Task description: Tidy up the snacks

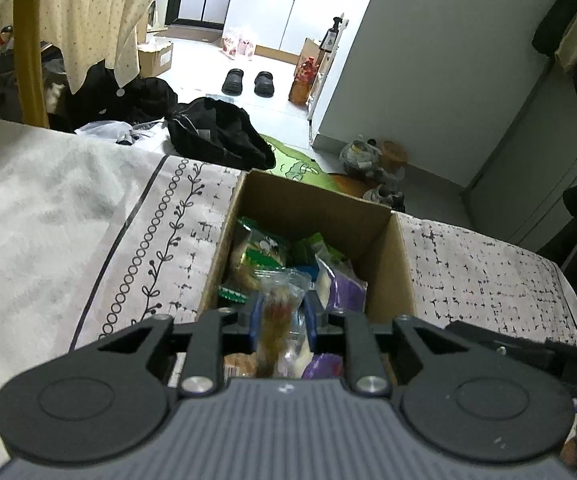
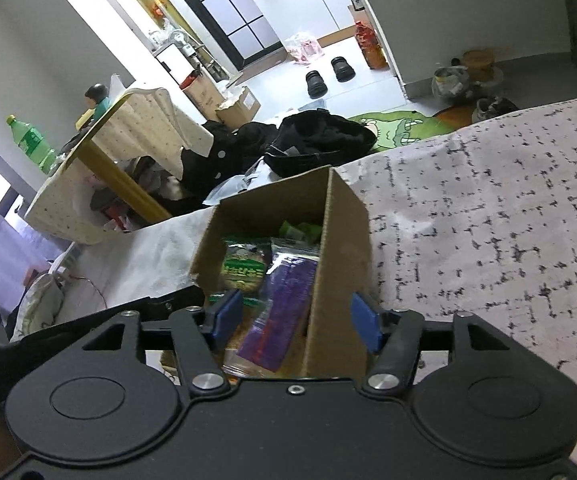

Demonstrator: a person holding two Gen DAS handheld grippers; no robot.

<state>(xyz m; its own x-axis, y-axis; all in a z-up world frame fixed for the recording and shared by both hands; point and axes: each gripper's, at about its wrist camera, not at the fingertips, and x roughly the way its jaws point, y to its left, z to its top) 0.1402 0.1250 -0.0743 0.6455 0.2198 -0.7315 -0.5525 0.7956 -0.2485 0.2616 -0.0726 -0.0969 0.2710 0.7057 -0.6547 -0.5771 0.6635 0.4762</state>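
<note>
A cardboard box (image 1: 402,256) filled with snack packets is seen on a patterned bedspread (image 1: 480,264), with black clothing (image 1: 216,132), a pair of black shoes (image 1: 248,82) and a cloth-draped table (image 1: 76,20) on the floor beyond it. A clear snack packet (image 1: 278,304) is pinched between the pressed-together fingers of the left gripper (image 1: 278,318) just over the box's near end, while the fingers of the right gripper (image 2: 296,316) are held spread astride the box's right wall, a purple packet (image 2: 284,304) lying between them untouched. Green lettering on a packet (image 2: 244,270) cannot be read, and only "DA" is legible on the other tool's black body at the right edge of the left view.
</note>
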